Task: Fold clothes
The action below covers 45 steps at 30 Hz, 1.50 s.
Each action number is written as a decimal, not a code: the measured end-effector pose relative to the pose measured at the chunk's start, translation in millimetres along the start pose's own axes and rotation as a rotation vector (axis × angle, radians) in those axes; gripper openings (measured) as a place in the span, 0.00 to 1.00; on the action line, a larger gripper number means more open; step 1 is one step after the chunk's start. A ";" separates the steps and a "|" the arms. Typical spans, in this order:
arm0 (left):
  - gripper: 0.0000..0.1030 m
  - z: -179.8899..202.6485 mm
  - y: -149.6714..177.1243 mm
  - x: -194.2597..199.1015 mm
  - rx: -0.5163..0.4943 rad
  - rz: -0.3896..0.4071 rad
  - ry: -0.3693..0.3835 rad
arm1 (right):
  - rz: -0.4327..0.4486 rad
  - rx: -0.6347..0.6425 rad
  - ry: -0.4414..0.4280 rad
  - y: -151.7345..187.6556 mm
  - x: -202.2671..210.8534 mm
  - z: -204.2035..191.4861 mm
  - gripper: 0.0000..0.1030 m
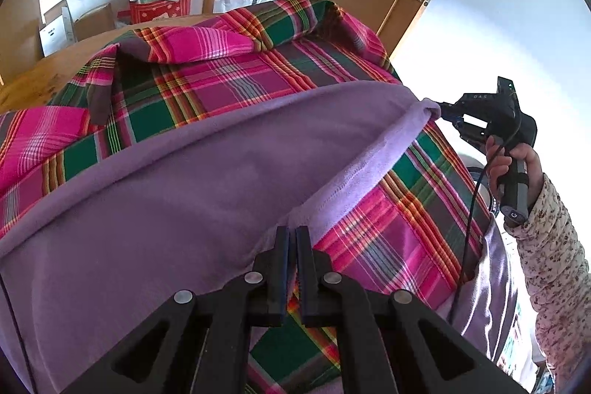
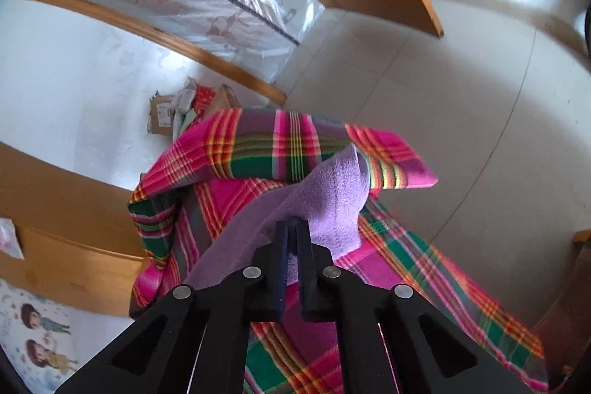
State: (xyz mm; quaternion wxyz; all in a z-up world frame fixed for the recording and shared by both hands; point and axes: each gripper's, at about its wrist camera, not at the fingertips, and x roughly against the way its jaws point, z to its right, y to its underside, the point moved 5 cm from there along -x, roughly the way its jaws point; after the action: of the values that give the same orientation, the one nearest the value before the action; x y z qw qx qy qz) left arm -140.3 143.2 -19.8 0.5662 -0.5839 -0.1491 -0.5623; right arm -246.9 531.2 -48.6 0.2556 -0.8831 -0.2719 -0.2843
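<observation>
Both my grippers pinch the purple cloth: my left gripper (image 1: 292,231) has its 2 fingers pressed together on the near hem, and my right gripper (image 2: 293,226) clamps a raised corner. That purple cloth (image 1: 177,180) stretches between them, lifted over a plaid blanket (image 1: 229,80) that covers the wooden table (image 1: 33,84). My hand (image 1: 513,165) grips the right handle.

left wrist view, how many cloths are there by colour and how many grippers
purple cloth: 1
plaid cloth: 1
grippers: 2, left gripper and right gripper, each with jaws shut on the purple cloth
total: 4
</observation>
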 end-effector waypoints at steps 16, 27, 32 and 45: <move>0.04 30.7 24.6 1.2 -0.108 -0.054 0.008 | 0.068 0.027 0.102 4.5 56.4 34.7 0.03; 0.03 29.4 22.2 7.7 -0.082 -0.026 0.020 | -0.135 -0.208 -0.086 31.1 15.0 60.8 0.33; 0.03 29.6 23.4 5.7 -0.074 -0.033 0.018 | -0.190 -0.295 -0.133 35.2 -0.5 60.1 0.45; 0.03 31.6 24.0 9.6 -0.073 -0.025 0.016 | -0.043 -0.234 -0.128 21.4 20.0 40.2 0.07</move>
State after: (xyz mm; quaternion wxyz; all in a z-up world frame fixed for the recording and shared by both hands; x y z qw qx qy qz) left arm -102.3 157.5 -15.1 0.5387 -0.5976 -0.1312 -0.5792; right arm -205.1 546.8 -70.5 0.1270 -0.9172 -0.2717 -0.2625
